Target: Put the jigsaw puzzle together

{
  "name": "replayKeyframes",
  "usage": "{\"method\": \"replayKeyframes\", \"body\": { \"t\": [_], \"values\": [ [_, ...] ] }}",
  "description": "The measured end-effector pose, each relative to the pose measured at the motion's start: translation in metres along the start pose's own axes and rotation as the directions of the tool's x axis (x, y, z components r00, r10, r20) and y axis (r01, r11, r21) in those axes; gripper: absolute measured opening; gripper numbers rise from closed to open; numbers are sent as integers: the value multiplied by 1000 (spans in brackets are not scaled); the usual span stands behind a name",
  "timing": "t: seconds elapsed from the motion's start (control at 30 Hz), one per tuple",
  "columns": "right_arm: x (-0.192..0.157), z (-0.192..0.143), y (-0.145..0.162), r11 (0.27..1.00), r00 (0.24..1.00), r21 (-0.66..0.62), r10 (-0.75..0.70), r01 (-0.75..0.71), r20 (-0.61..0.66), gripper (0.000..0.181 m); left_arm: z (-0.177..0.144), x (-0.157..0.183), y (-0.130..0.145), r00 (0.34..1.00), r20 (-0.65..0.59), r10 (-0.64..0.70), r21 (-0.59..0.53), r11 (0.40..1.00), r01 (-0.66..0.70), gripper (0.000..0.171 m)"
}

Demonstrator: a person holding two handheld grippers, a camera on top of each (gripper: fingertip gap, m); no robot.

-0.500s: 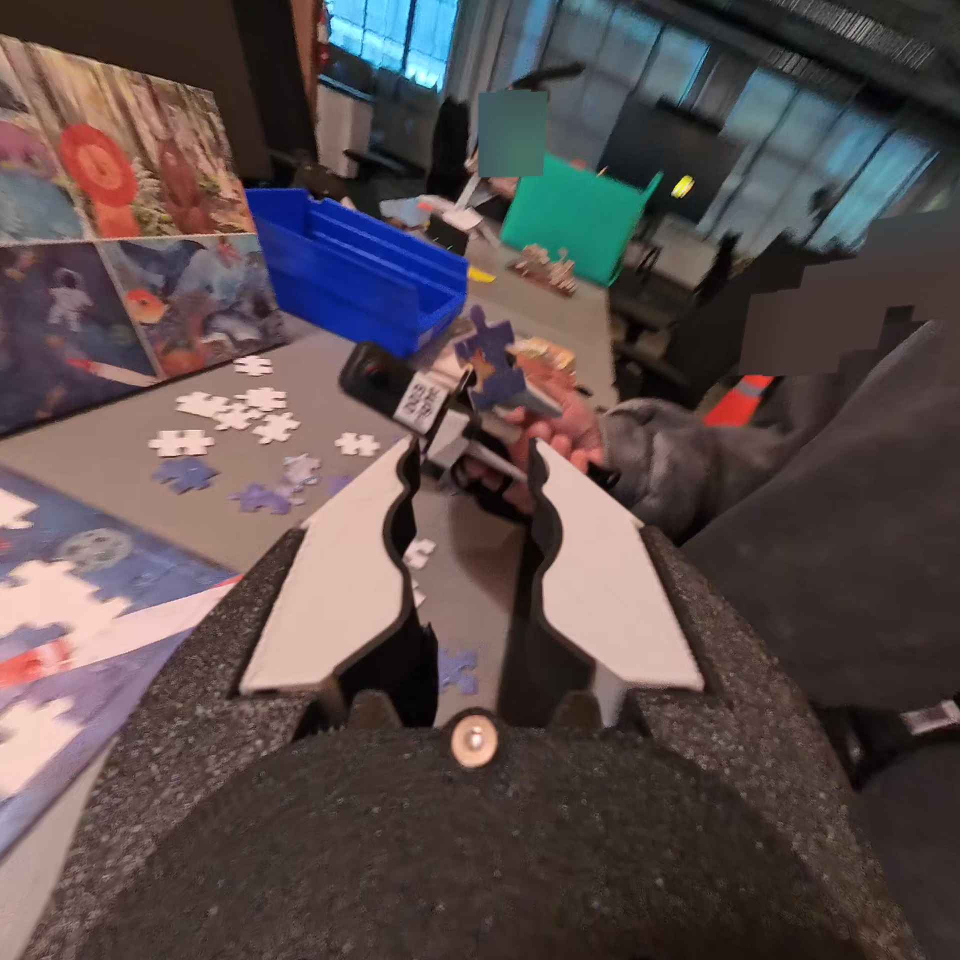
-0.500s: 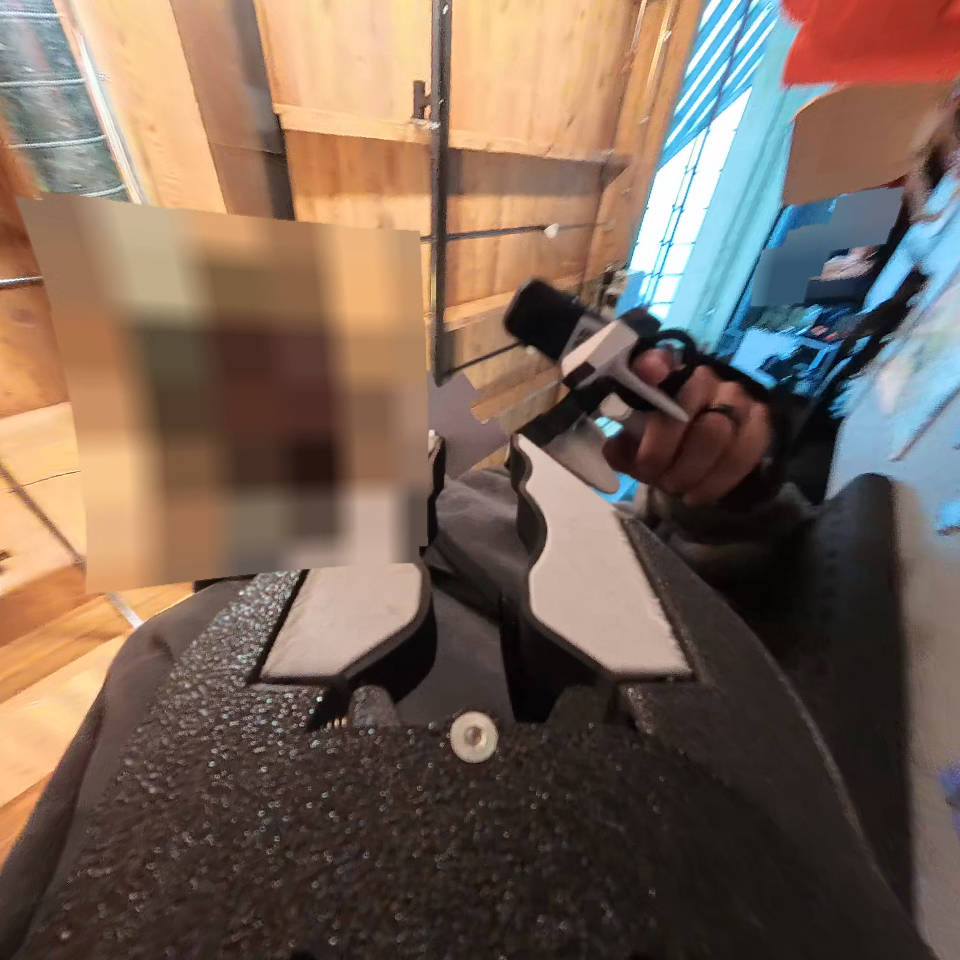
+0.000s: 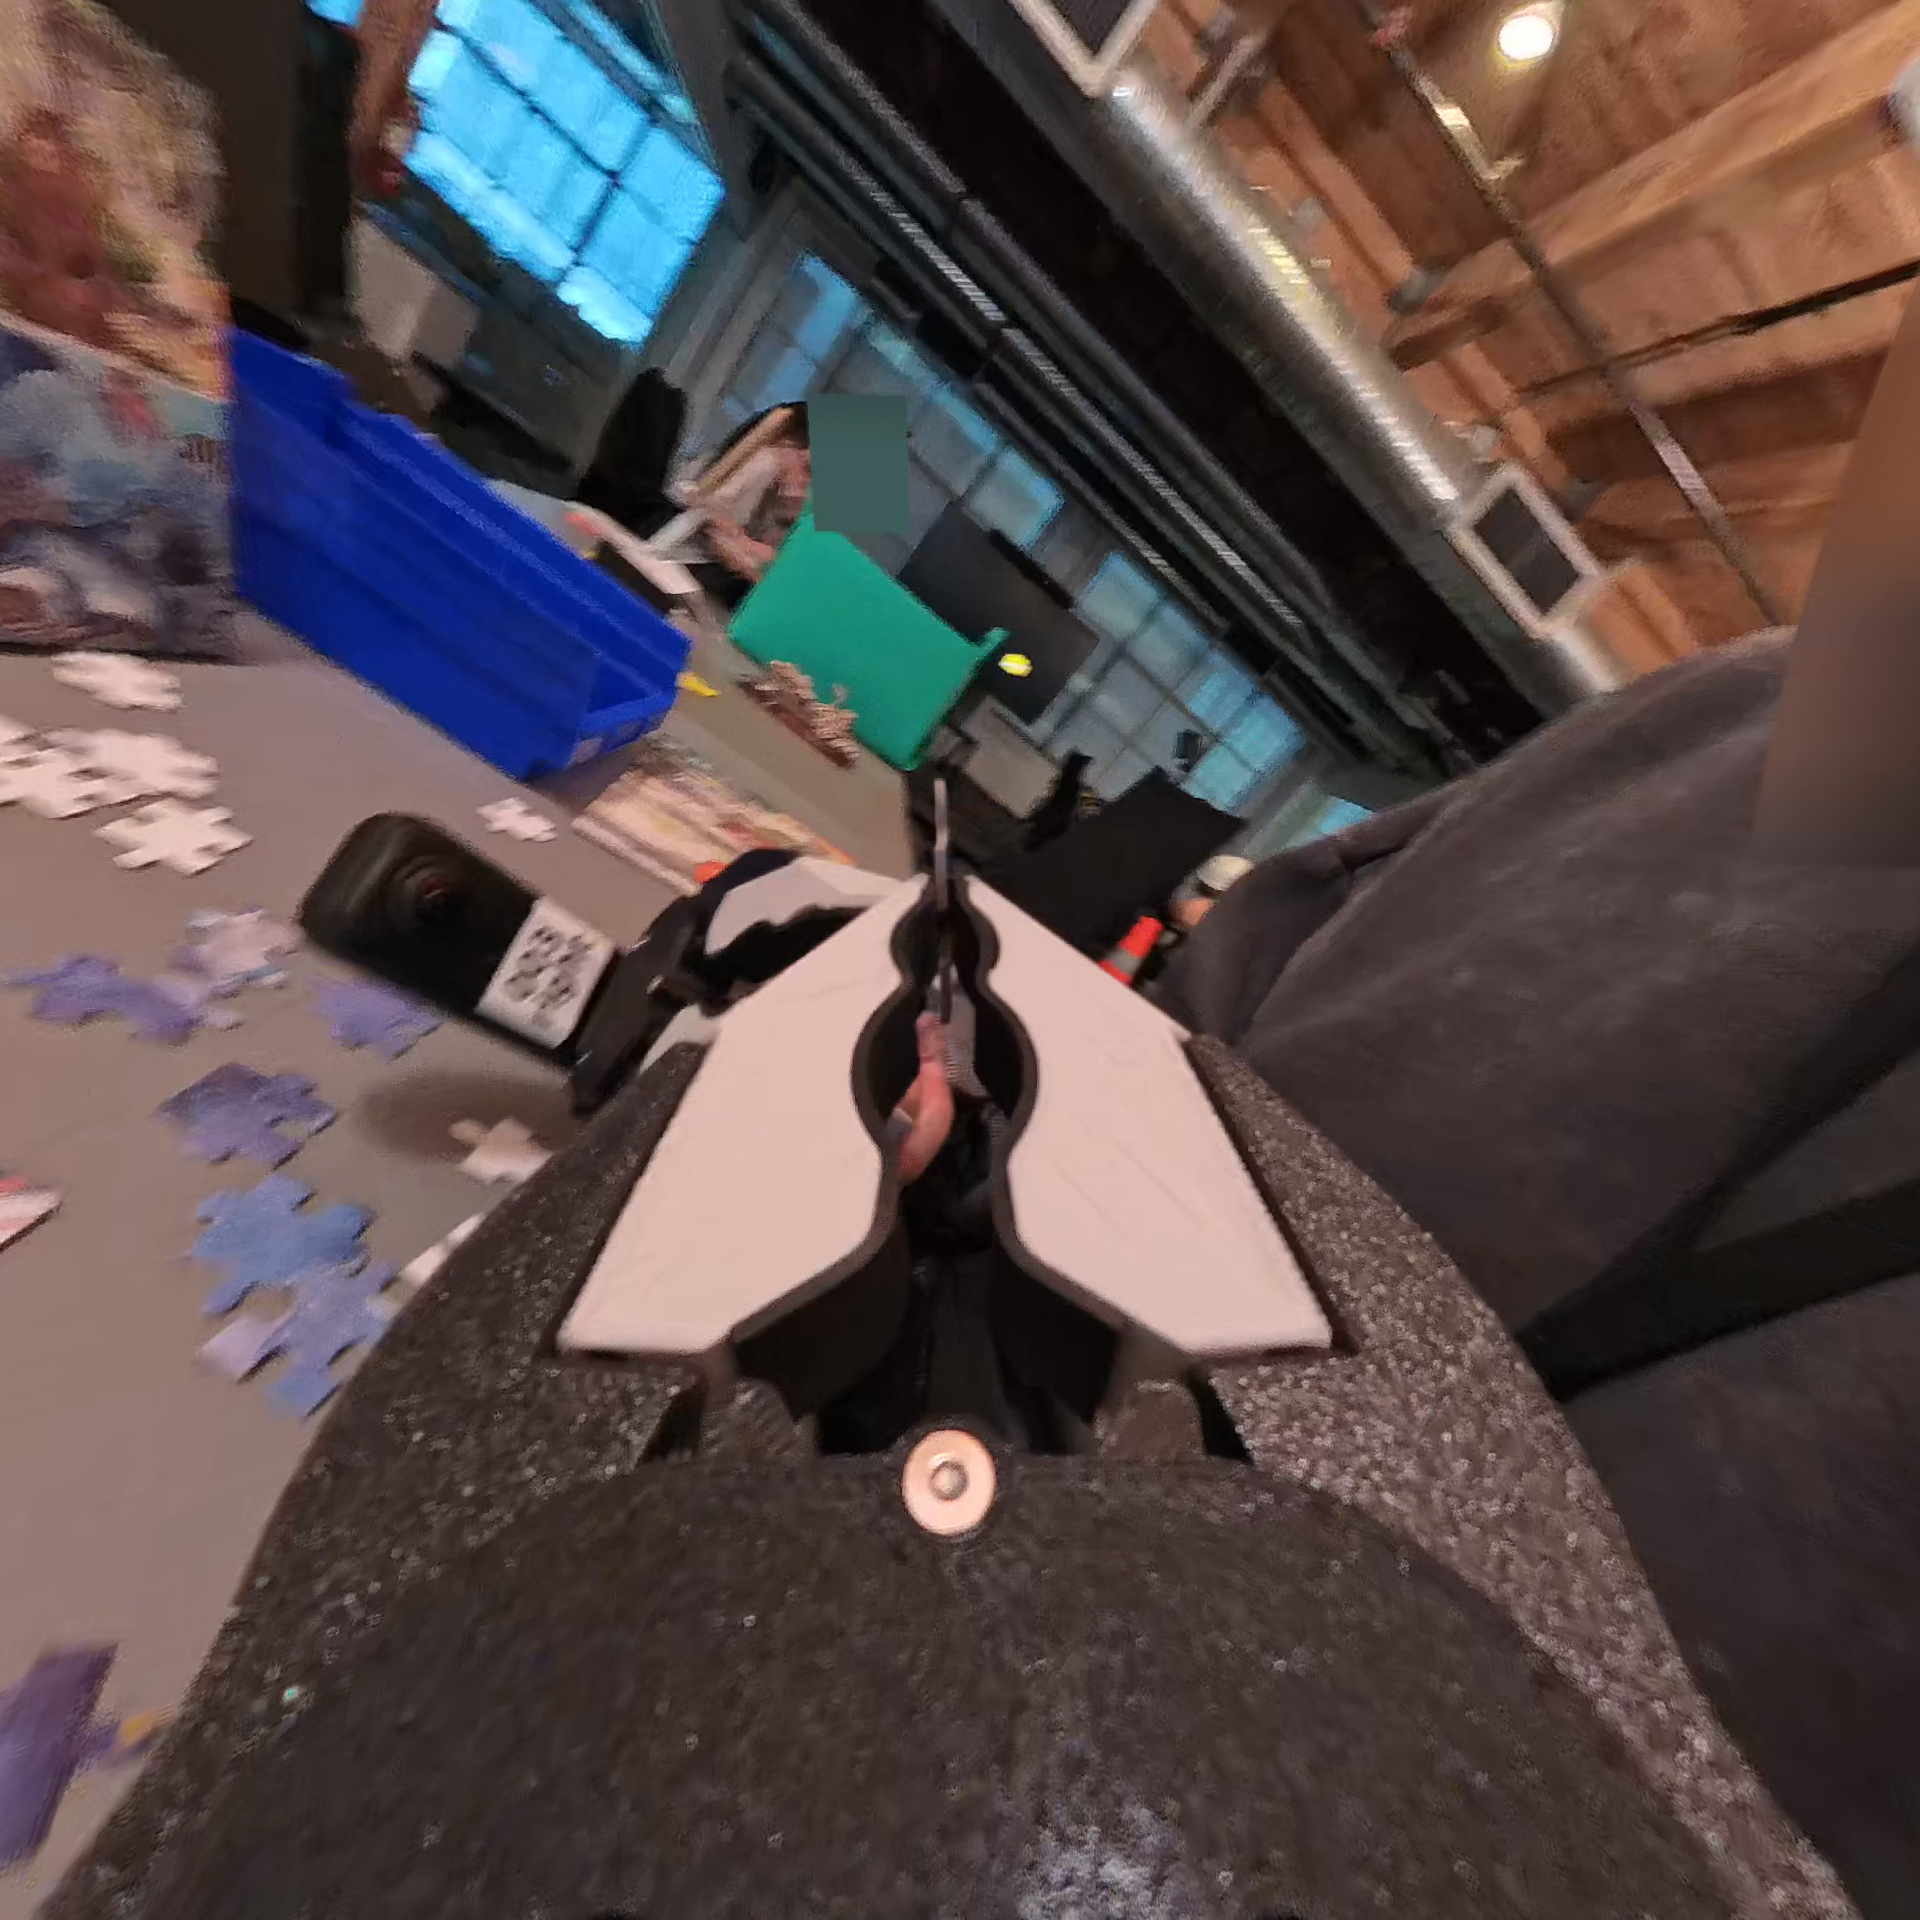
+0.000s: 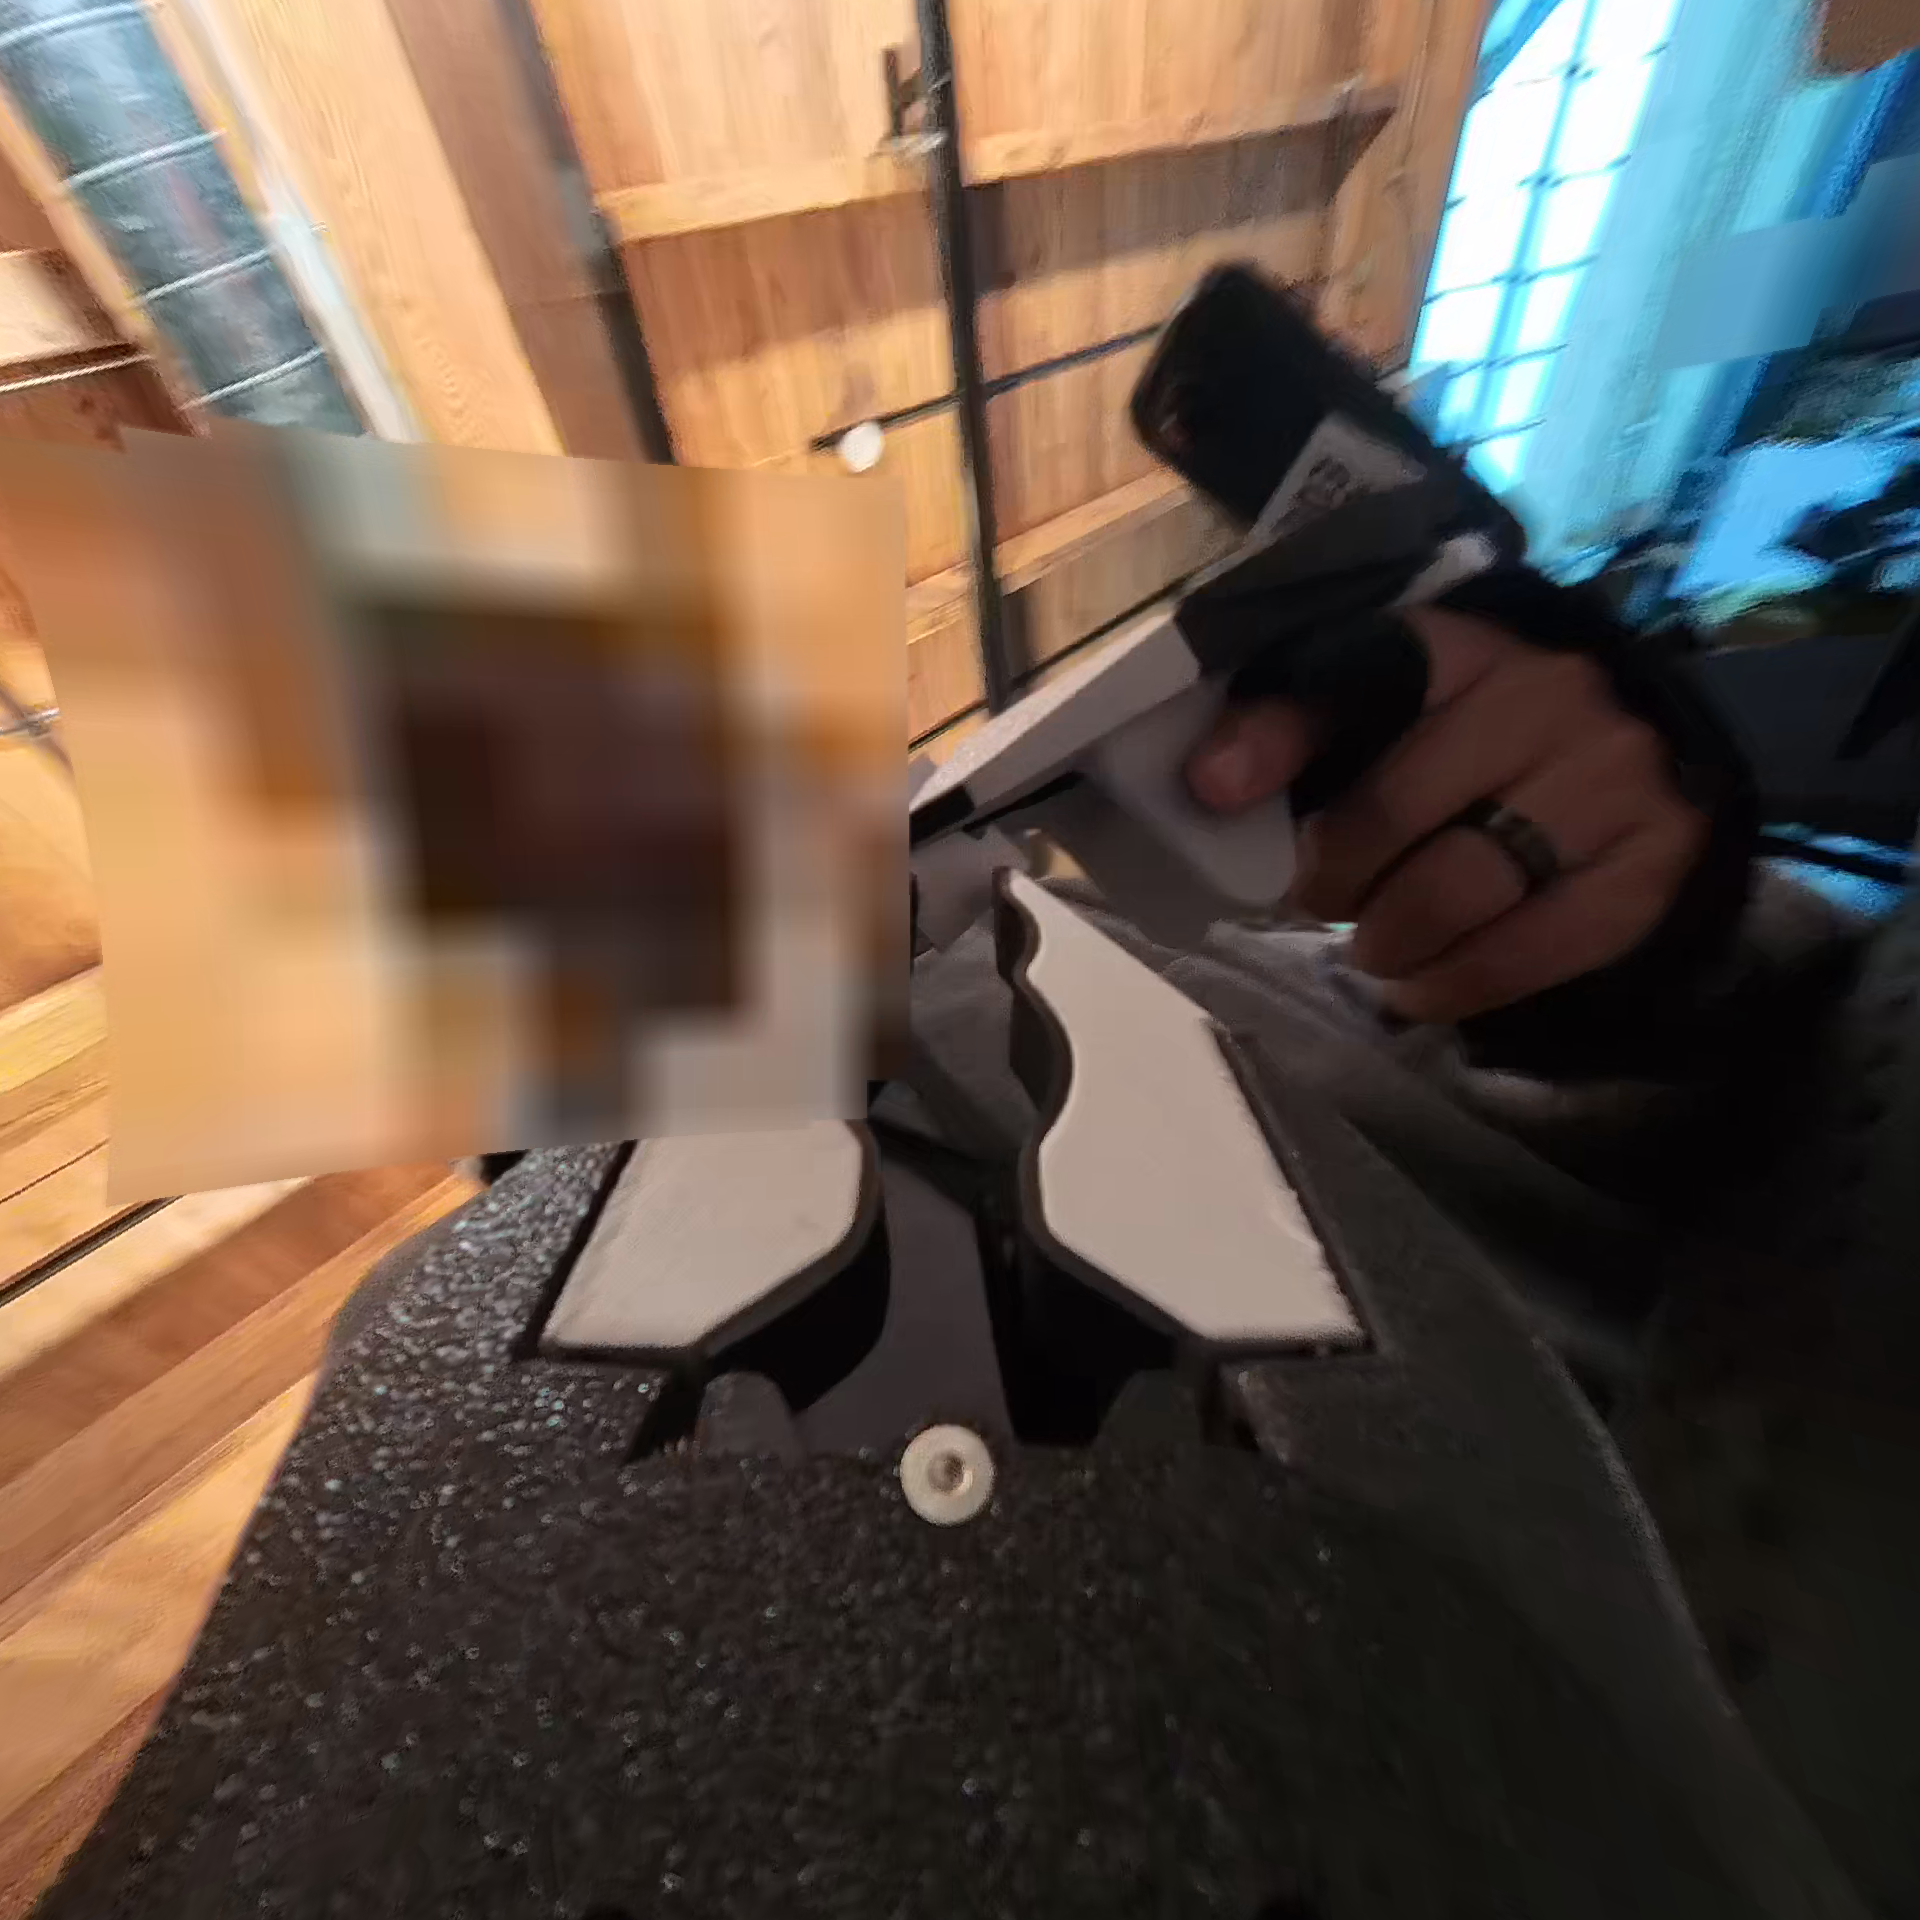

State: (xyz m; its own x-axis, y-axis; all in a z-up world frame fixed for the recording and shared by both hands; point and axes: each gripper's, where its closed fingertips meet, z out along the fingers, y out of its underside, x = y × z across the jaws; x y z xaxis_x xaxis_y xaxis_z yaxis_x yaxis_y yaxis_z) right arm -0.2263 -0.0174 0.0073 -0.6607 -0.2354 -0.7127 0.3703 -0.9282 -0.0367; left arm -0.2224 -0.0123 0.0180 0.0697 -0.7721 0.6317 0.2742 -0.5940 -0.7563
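Left gripper (image 3: 940, 894): rough, speckled black foam-like body, smooth matt grey plastic fingers (image 3: 790, 1122), one shiny metal rivet (image 3: 948, 1478). Flat cardboard puzzle pieces (image 3: 281, 1236), matt, lie on a matt grey tabletop (image 3: 343, 748). Blue bin (image 3: 416, 582): glossy plastic. Wall boards (image 4: 790, 312): grained wood.

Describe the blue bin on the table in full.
The blue bin is a long, open-topped trough of bright blue, smooth plastic. It rests on the grey table at the far left of the left wrist view and appears tilted only because the camera is rolled. Stepped ridges along its side may mean several bins are nested, but blur prevents certainty. Its contents are hidden. A white puzzle piece lies just before its near corner, and a green bin stands beyond it.
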Motion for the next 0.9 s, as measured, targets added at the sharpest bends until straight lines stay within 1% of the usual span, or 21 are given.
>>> {"method": "replayKeyframes", "body": {
  "t": [0.03,0.1,0.17,0.2,0.27,0.33,0.37,0.43,0.47,0.5,0.57,0.6,0.63,0.67,0.7,0.73,0.77,0.8,0.83,0.87,0.9],
  "values": [
    [9,-5,-7,999,996,30,-27,30,-83,27,-6,-6,1,999,37,-15,4,1000,15,1],
    [23,-17,-18,991,963,74,-88,110,-254,29,-25,-14,-4,993,75,-95,44,995,92,1],
    [34,-27,-23,979,885,63,-145,192,-443,31,-51,-35,-10,966,160,-202,107,977,187,1],
    [36,-29,-22,975,834,29,-173,220,-525,31,-67,-49,-11,941,218,-258,131,963,233,1],
    [36,-26,-14,971,719,-83,-222,223,-659,33,-100,-79,-8,863,349,-365,164,931,327,1],
    [36,-21,-5,943,568,-283,-330,172,-754,34,-128,-101,-10,788,418,-451,197,892,406,1],
    [37,-22,-1,912,476,-395,-397,111,-785,35,-138,-108,-13,760,441,-477,211,879,428,1],
    [36,-24,-10,825,319,-565,-538,9,-780,35,-153,-120,-19,726,514,-457,209,888,410,1],
    [35,-19,-23,791,280,-612,-589,5,-758,35,-160,-124,-19,713,559,-423,187,902,389,1],
    [36,-9,-38,779,268,-627,-608,17,-748,35,-164,-125,-20,703,593,-393,163,914,373,1],
    [42,18,-66,759,317,-647,-634,78,-705,35,-165,-120,-20,710,602,-365,134,923,361,1],
    [50,29,-79,725,345,-678,-671,123,-656,35,-163,-116,-20,721,592,-361,126,924,360,1],
    [63,31,-94,690,342,-704,-710,167,-615,33,-161,-112,-20,731,584,-354,118,927,355,1],
    [79,30,-112,679,330,-702,-727,214,-603,32,-158,-107,-20,744,576,-340,105,933,345,1],
    [92,32,-124,697,364,-666,-712,265,-600,29,-154,-102,-18,762,564,-317,81,940,332,1],
    [100,39,-129,742,461,-598,-664,304,-589,27,-149,-95,-16,783,552,-286,47,948,313,1],
    [104,46,-130,793,580,-517,-597,322,-554,27,-144,-90,-13,800,544,-252,10,956,294,1],
    [102,54,-126,835,693,-446,-529,322,-491,27,-140,-85,-9,813,537,-224,-20,960,278,1],
    [102,57,-120,864,766,-402,-471,302,-437,25,-136,-81,-7,826,524,-209,-37,963,268,1],
    [105,56,-114,879,798,-397,-430,263,-423,24,-133,-77,-7,836,507,-209,-36,964,263,1],
    [110,53,-105,872,800,-429,-425,235,-424,24,-131,-75,-7,844,488,-223,-23,963,267,1]
  ]
}}
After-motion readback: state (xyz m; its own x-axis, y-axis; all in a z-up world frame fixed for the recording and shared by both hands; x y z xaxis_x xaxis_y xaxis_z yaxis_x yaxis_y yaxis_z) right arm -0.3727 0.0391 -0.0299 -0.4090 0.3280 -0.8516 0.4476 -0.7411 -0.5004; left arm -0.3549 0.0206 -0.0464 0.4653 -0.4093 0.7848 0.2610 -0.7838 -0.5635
